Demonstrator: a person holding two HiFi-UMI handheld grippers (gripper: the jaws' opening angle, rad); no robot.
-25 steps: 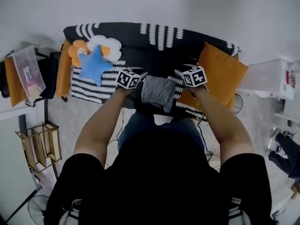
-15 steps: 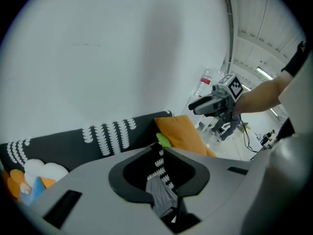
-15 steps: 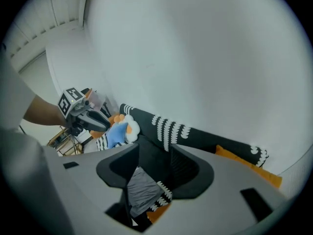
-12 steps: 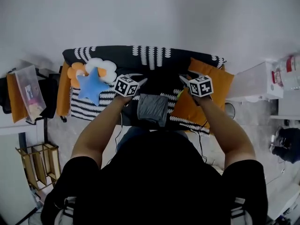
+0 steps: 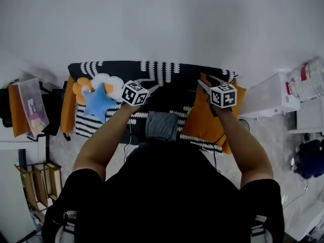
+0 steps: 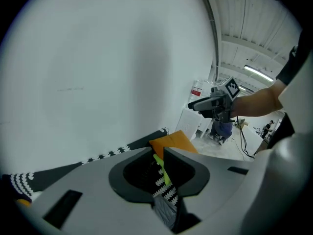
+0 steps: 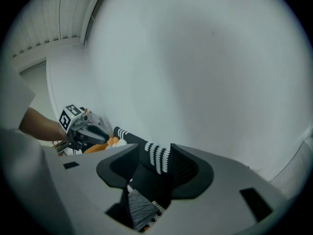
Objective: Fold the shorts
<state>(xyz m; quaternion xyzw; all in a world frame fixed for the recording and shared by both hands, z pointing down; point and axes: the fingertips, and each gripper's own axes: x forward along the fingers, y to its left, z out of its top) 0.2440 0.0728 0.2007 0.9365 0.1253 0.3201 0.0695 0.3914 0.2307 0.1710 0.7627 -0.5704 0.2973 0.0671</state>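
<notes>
The grey shorts (image 5: 162,125) lie folded into a small rectangle on the black-and-white sofa (image 5: 167,70), at its front edge. Both grippers hang in the air above them, and neither touches the cloth. My left gripper (image 5: 154,86) is up and to the left of the shorts, its jaws a narrow gap apart with nothing between them (image 6: 157,151). Up and to the right is my right gripper (image 5: 201,83), open wide and empty (image 7: 154,151). Each gripper view shows the shorts far below through the jaws (image 6: 166,212) (image 7: 142,207).
An orange cushion (image 5: 205,118) leans at the sofa's right end. A blue star cushion (image 5: 97,101) and a white cloud cushion (image 5: 109,80) sit at its left. A white cabinet (image 5: 268,97) stands to the right and a wooden rack (image 5: 38,184) at lower left. A plain wall rises behind.
Both grippers have lifted up and away from the folded shorts, and they now stand wider apart. The shorts have stayed where they were on the sofa.
</notes>
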